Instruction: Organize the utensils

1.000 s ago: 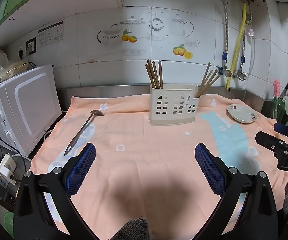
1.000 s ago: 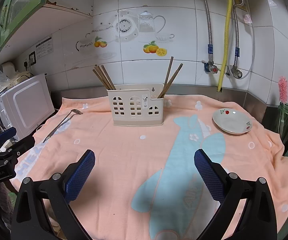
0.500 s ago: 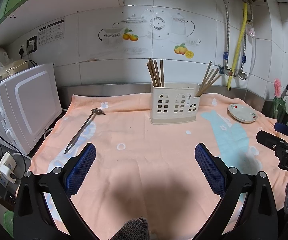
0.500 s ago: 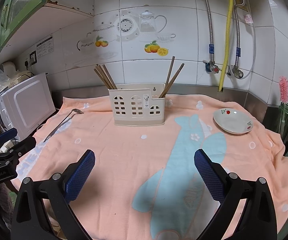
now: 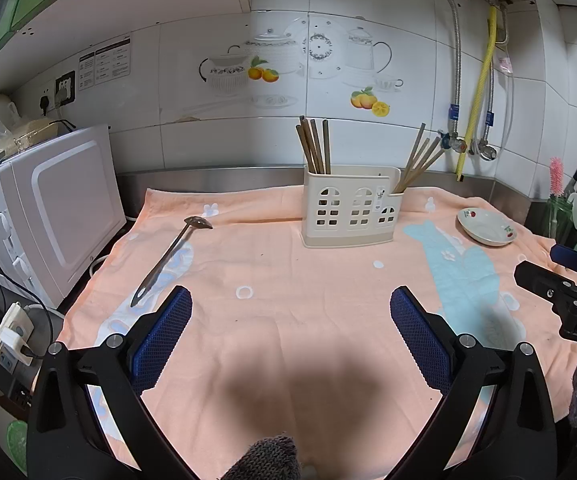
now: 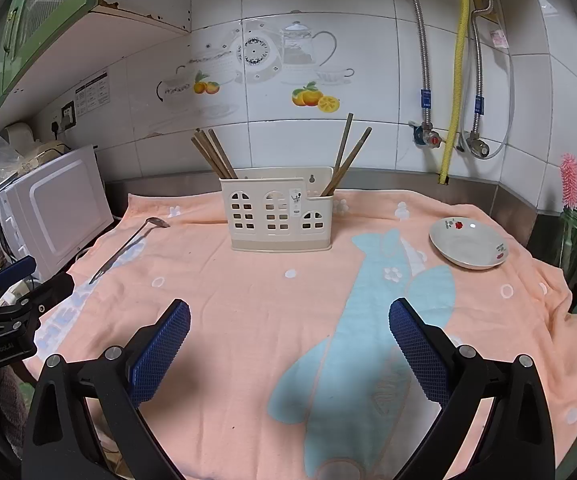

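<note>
A cream utensil holder (image 5: 350,216) (image 6: 278,216) stands at the back of the peach towel, with brown chopsticks (image 5: 313,145) (image 6: 212,154) in its left part and more chopsticks (image 5: 418,160) (image 6: 346,152) in its low right part. A long metal spoon (image 5: 170,254) (image 6: 128,246) lies on the towel to the left. My left gripper (image 5: 290,320) is open over the near middle, holding nothing, the spoon's handle end just beyond its left finger. My right gripper (image 6: 288,336) is open and empty too, near the towel's front.
A white microwave (image 5: 44,216) (image 6: 52,208) stands at the left edge. A small white dish (image 5: 486,226) (image 6: 468,242) sits at the right. Pipes and valves (image 6: 454,80) run down the tiled wall. A jar with a pink brush (image 6: 570,216) stands far right.
Both views have crept slightly; the holder and spoon sit a little lower and to the right in frame. Both grippers stay open and empty.
</note>
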`<state>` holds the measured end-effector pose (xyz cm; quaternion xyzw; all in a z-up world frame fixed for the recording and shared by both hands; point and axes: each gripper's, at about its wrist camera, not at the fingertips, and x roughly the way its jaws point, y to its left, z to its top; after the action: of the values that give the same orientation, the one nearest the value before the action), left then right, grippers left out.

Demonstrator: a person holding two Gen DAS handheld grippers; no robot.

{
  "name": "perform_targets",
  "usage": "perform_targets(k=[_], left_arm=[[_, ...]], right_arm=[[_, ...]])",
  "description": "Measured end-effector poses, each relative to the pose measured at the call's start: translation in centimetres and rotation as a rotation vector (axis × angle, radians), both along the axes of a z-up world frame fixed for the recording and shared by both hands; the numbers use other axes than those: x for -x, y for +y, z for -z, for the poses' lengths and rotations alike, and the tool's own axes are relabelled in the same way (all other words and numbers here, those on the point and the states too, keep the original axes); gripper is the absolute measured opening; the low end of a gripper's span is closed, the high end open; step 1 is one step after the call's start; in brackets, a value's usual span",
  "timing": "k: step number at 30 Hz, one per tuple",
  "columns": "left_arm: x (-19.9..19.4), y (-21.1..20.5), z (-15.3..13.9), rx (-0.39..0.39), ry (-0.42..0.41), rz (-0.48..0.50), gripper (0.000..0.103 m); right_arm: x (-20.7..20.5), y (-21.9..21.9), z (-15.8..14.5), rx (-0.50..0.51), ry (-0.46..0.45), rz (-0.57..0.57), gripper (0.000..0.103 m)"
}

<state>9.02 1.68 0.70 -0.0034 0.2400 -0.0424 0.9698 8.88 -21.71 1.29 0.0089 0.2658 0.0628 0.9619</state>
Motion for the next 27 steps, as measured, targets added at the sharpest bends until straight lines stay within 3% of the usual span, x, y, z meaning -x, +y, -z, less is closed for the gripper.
perform_targets(k=[27], left_arm=[[0.10, 0.06, 0.07, 0.001, 0.000, -0.001, 0.098]], right_arm=[[-0.11, 0.47, 0.17, 0.002, 0.005, -0.007, 0.096]])
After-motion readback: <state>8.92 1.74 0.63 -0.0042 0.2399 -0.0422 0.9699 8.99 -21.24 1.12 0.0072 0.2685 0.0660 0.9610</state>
